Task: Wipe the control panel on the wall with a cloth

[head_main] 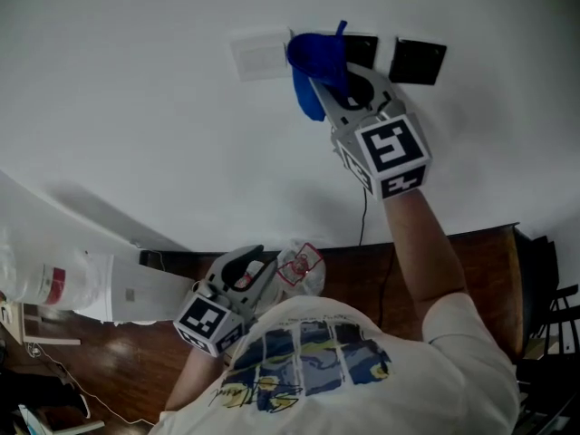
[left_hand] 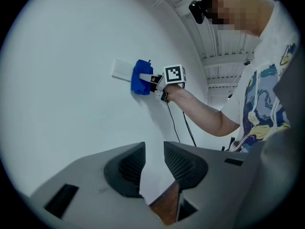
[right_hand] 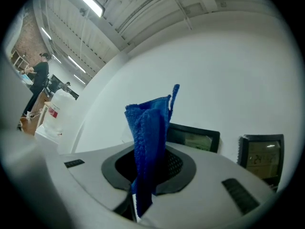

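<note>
My right gripper [head_main: 337, 78] is raised to the white wall and is shut on a blue cloth [head_main: 314, 63], which bunches up between its jaws [right_hand: 148, 142]. The cloth presses against the wall over the left edge of a dark control panel [head_main: 361, 49], seen just behind the cloth as a black-framed screen [right_hand: 193, 137]. A second dark panel [head_main: 418, 61] with a display [right_hand: 260, 154] sits to its right. A white plate [head_main: 260, 54] is on the wall to the cloth's left. My left gripper [head_main: 258, 270] hangs low by my waist, open and empty [left_hand: 153, 168].
A black cable [head_main: 364, 216] runs down the wall below the panels to a dark wooden surface [head_main: 480, 270]. A large water bottle [head_main: 63, 284] stands at the lower left. A person [right_hand: 38, 80] stands far off at the left in the right gripper view.
</note>
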Demonstrator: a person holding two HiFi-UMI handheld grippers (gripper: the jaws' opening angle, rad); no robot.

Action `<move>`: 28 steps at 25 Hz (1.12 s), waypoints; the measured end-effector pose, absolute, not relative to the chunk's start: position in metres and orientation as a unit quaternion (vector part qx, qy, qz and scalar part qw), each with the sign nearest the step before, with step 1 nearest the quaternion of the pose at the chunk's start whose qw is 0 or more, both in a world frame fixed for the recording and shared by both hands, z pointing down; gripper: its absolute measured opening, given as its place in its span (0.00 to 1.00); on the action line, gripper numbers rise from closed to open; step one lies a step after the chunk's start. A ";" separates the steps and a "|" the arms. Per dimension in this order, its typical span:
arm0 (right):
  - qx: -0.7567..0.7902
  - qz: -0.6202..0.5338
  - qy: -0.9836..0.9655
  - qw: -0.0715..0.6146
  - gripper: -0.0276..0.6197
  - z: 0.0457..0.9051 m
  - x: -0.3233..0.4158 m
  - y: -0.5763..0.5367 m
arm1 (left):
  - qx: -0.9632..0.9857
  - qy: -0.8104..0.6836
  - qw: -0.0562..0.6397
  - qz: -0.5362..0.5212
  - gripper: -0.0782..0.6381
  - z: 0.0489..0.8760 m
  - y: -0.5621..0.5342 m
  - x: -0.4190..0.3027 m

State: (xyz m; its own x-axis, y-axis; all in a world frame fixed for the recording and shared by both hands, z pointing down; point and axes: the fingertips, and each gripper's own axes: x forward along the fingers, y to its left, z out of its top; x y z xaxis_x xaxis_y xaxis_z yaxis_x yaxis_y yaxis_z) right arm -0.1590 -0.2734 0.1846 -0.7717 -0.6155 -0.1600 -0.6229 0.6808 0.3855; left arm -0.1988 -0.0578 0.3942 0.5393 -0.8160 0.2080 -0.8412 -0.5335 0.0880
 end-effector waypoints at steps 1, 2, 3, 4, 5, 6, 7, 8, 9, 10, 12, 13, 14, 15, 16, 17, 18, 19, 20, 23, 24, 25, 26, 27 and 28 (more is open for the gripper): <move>-0.341 0.214 0.915 0.008 0.16 0.186 -0.161 -0.275 | 0.872 -0.476 0.090 0.072 0.26 0.396 -0.056 -0.204; -0.344 0.213 0.915 0.007 0.16 0.187 -0.162 -0.276 | 0.871 -0.478 0.090 0.074 0.26 0.399 -0.053 -0.209; -0.346 0.212 0.914 0.008 0.16 0.187 -0.161 -0.277 | 0.870 -0.478 0.092 0.076 0.26 0.401 -0.052 -0.213; -0.348 0.210 0.914 0.008 0.16 0.186 -0.160 -0.277 | 0.870 -0.478 0.094 0.079 0.26 0.403 -0.051 -0.216; -0.348 0.209 0.914 0.008 0.16 0.185 -0.159 -0.277 | 0.870 -0.477 0.096 0.081 0.26 0.404 -0.051 -0.218; -0.349 0.209 0.914 0.008 0.16 0.184 -0.157 -0.277 | 0.871 -0.475 0.098 0.082 0.26 0.404 -0.052 -0.218; -0.349 0.209 0.913 0.006 0.16 0.183 -0.155 -0.277 | 0.872 -0.472 0.098 0.082 0.26 0.404 -0.053 -0.217; -0.351 0.210 0.913 0.004 0.16 0.182 -0.152 -0.278 | 0.874 -0.469 0.098 0.082 0.26 0.404 -0.055 -0.215; -0.353 0.211 0.912 0.003 0.16 0.181 -0.149 -0.278 | 0.876 -0.465 0.098 0.082 0.26 0.403 -0.057 -0.211; -0.356 0.212 0.910 0.002 0.16 0.180 -0.143 -0.279 | 0.878 -0.461 0.097 0.082 0.26 0.402 -0.059 -0.207; -0.365 0.214 0.906 0.002 0.16 0.178 -0.129 -0.283 | 0.883 -0.452 0.095 0.083 0.26 0.400 -0.064 -0.197; -0.369 0.216 0.904 0.002 0.16 0.177 -0.120 -0.285 | 0.885 -0.448 0.095 0.085 0.26 0.401 -0.066 -0.192; -0.374 0.218 0.901 0.001 0.16 0.176 -0.111 -0.287 | 0.886 -0.445 0.097 0.088 0.26 0.403 -0.069 -0.187; -0.379 0.218 0.899 0.001 0.16 0.174 -0.102 -0.290 | 0.887 -0.442 0.099 0.091 0.26 0.404 -0.071 -0.181; -0.384 0.218 0.897 0.001 0.16 0.173 -0.092 -0.292 | 0.888 -0.439 0.099 0.092 0.26 0.404 -0.073 -0.175; -0.388 0.218 0.895 0.002 0.16 0.172 -0.080 -0.294 | 0.889 -0.437 0.099 0.092 0.26 0.404 -0.076 -0.169; -0.393 0.218 0.893 0.002 0.16 0.170 -0.069 -0.296 | 0.891 -0.434 0.098 0.094 0.26 0.403 -0.079 -0.161; -0.398 0.219 0.891 0.003 0.16 0.168 -0.056 -0.298 | 0.892 -0.431 0.097 0.095 0.26 0.402 -0.081 -0.153; -0.402 0.219 0.889 0.003 0.16 0.167 -0.045 -0.300 | 0.894 -0.428 0.096 0.096 0.26 0.401 -0.084 -0.145; -0.410 0.218 0.885 0.006 0.16 0.167 -0.016 -0.305 | 0.897 -0.422 0.089 0.094 0.26 0.401 -0.091 -0.123; -0.414 0.219 0.884 0.006 0.16 0.167 -0.006 -0.307 | 0.898 -0.421 0.088 0.093 0.26 0.400 -0.094 -0.116; -0.418 0.219 0.882 0.006 0.16 0.167 0.005 -0.308 | 0.898 -0.420 0.089 0.092 0.26 0.400 -0.096 -0.108; -0.422 0.218 0.880 0.005 0.16 0.167 0.016 -0.310 | 0.898 -0.419 0.092 0.094 0.26 0.401 -0.098 -0.101; -0.426 0.217 0.878 0.006 0.16 0.167 0.027 -0.312 | 0.898 -0.418 0.095 0.097 0.26 0.403 -0.099 -0.094; -0.431 0.215 0.877 0.007 0.16 0.167 0.038 -0.315 | 0.898 -0.417 0.098 0.101 0.26 0.404 -0.101 -0.088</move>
